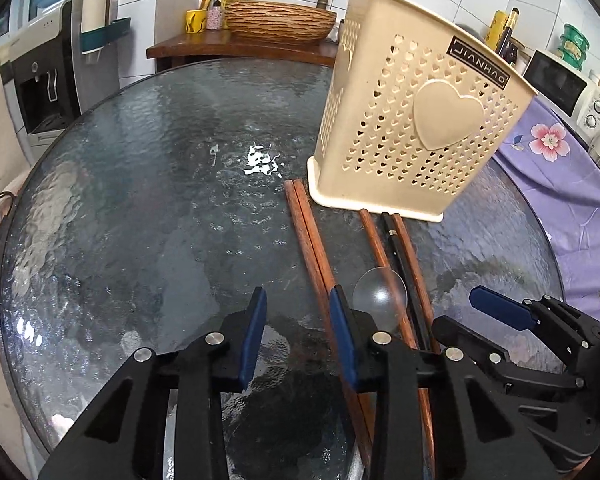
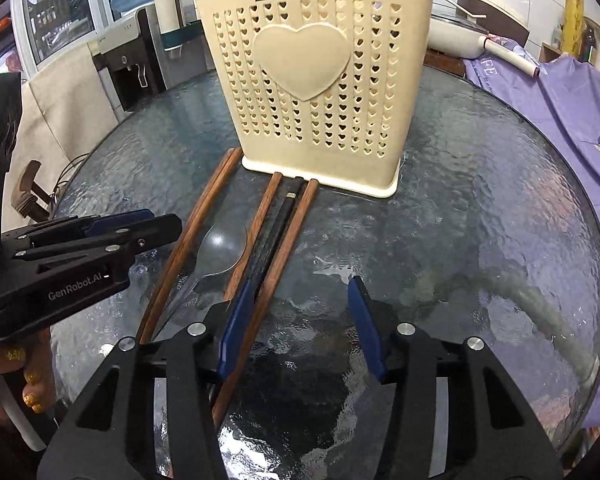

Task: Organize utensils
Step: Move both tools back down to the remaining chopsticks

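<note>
A cream utensil holder (image 1: 416, 120) (image 2: 320, 80) with heart holes stands upright on the round glass table (image 1: 140, 200). In front of it lie a pair of brown chopsticks (image 1: 308, 232) (image 2: 204, 216), a clear plastic spoon (image 1: 380, 292) (image 2: 224, 248), and a black chopstick (image 1: 400, 248) (image 2: 284, 216) flanked by two more brown ones. My left gripper (image 1: 298, 292) is low over the table, open, with the brown pair running under its right finger. My right gripper (image 2: 300, 282) is open too. One brown chopstick (image 2: 276, 276) lies just inside its left pad, untouched by the right pad.
A purple floral cloth (image 1: 560, 168) covers the table's right side. A water dispenser (image 1: 44, 92) stands at the far left, with a wooden bowl (image 1: 280, 20) on a shelf behind and a microwave (image 1: 568, 88) at the right. A hand with glittery nails (image 2: 28, 392) holds the left gripper.
</note>
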Demonstrator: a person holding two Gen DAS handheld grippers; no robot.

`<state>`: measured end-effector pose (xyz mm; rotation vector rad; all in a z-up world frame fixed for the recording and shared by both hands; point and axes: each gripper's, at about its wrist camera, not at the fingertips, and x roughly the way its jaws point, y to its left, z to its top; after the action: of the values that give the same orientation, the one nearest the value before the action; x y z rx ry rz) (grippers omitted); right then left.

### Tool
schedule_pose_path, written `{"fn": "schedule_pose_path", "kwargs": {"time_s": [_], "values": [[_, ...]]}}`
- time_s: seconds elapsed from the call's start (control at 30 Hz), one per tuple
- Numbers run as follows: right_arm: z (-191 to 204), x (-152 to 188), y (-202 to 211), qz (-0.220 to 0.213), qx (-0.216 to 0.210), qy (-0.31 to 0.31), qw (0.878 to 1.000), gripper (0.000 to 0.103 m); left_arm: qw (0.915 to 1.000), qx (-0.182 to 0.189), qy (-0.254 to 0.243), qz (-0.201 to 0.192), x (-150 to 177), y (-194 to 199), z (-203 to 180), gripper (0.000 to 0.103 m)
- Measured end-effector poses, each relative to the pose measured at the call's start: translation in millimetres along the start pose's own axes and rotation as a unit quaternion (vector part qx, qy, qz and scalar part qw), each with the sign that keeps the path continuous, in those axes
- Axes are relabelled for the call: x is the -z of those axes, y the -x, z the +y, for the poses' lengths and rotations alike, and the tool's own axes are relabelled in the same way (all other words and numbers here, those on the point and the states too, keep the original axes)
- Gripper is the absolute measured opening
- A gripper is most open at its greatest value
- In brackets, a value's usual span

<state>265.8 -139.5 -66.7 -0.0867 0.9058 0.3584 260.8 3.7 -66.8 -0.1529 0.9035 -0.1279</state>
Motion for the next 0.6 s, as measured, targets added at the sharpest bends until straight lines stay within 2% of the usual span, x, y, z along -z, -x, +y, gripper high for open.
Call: {"fn": "schedule_pose_path", "kwargs": {"time_s": [0.27,0.6], "values": [[-1,-3,-4,0.01,0.007,0.004,1.0,0.045,1.0,-0.003,-0.002,0.002,1,-2,1,0.031],[-29,3,4,0.021,0.013,-0.006,1.0,0.044,0.9996,-0.029,-0.004,0.007,1,7,15,0.031]]}}
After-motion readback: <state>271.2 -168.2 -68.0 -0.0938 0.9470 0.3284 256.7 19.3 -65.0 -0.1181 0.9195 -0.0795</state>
